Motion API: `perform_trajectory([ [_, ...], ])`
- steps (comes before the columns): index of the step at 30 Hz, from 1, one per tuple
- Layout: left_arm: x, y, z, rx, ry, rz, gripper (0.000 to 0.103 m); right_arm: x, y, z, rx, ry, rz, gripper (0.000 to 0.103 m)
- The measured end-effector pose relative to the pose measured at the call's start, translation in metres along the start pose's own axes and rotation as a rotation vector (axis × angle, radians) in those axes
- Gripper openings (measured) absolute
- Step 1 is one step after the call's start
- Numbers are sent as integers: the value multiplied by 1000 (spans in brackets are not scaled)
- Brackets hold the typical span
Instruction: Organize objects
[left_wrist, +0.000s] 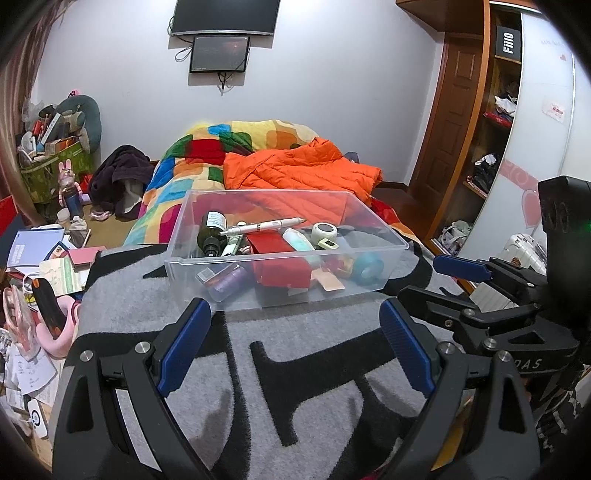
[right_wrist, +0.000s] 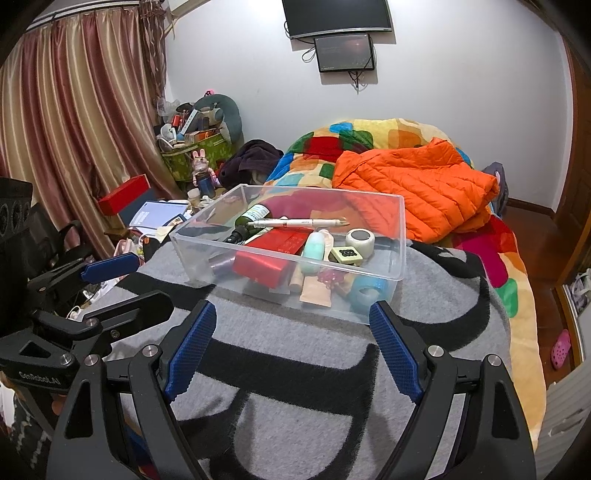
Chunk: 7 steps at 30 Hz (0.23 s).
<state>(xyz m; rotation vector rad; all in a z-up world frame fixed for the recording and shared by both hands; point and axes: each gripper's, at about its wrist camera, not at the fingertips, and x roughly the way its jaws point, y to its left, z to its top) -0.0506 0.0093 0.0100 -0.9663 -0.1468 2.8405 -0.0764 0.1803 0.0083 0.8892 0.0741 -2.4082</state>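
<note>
Even indoor light on my feeds, bright enough, source unseen. Soft shadows on the grey blanket just under the clear bin; faint glare on the bin's walls. Center is sharp. Heavy fisheye bending away from the bin, black vignette at the corners, curtain edge smeared.

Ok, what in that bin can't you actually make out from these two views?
- Purple bottle: both views, blurred behind the clear bin wall.
- Dark bottle label: both views, print too small.
- Items under the red box: hidden.
- Pink item: right wrist, too small to identify.
</note>
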Motion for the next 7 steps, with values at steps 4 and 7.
perform_trajectory([
  [4,-3,1,1,-4,-4,-4,93,0,1,0,2,3,2,83],
  [7,-4,2,1,-7,-3,-15,94,1,1,-1,4,4,4,83],
])
